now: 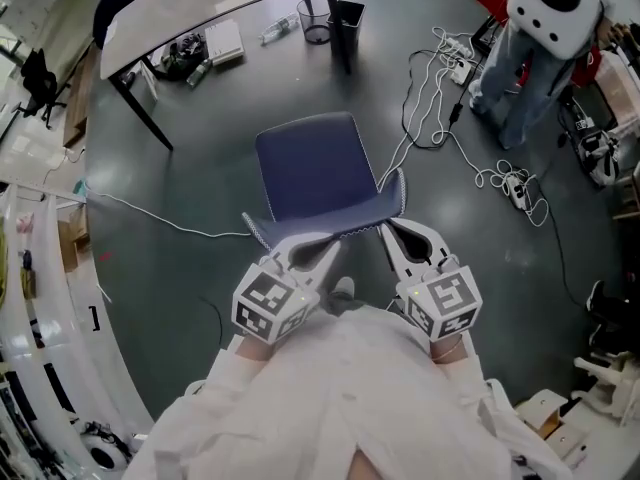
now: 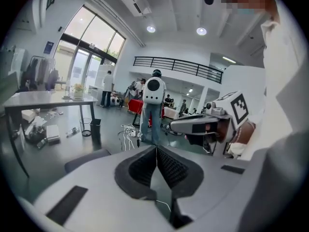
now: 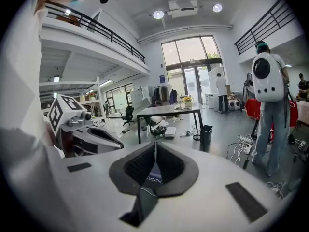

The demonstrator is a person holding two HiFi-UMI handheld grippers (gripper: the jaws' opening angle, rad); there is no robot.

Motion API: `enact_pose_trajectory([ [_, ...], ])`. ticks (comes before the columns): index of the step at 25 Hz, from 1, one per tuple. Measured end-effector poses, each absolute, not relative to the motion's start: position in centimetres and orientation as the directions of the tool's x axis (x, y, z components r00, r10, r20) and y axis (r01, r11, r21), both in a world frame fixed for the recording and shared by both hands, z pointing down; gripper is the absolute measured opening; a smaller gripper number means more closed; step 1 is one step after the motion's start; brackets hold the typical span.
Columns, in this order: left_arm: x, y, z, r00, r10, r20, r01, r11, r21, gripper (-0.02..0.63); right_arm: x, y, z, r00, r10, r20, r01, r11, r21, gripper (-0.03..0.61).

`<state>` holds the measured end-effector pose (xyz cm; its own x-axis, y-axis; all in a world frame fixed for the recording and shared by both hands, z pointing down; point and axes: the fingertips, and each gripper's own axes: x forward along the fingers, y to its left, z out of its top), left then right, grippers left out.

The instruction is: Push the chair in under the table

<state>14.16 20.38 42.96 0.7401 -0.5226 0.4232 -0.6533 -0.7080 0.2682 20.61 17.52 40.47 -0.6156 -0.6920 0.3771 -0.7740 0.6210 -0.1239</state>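
**Chair far from the desk, both claws closed at its backrest**

The blue chair stands out on the open floor, well apart from the desk, its seat facing that way. The left claw and the right claw are both fully closed with nothing clamped, their tips at the backrest's top edge. In the right gripper view the stitched edge shows just below the closed pads.

With no grip, I judge the push relies on contact alone. Uneven pressure could let a tip slide off the curved edge or swing the chair off line. A high push may tip it rather than roll it. White cables trail near its right side and could snag a leg. The bins by the desk leg could block the way.
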Motion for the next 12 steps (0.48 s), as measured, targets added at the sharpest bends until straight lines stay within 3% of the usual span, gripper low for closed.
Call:
enact_pose_trajectory([
  [12,10.6,20.9,44.5,0.683,-0.530,0.503,-0.691,-0.691,0.210,0.015,18.7,17.6,41.2,-0.619,-0.673,0.405,-0.767,0.628,-0.129,0.034],
])
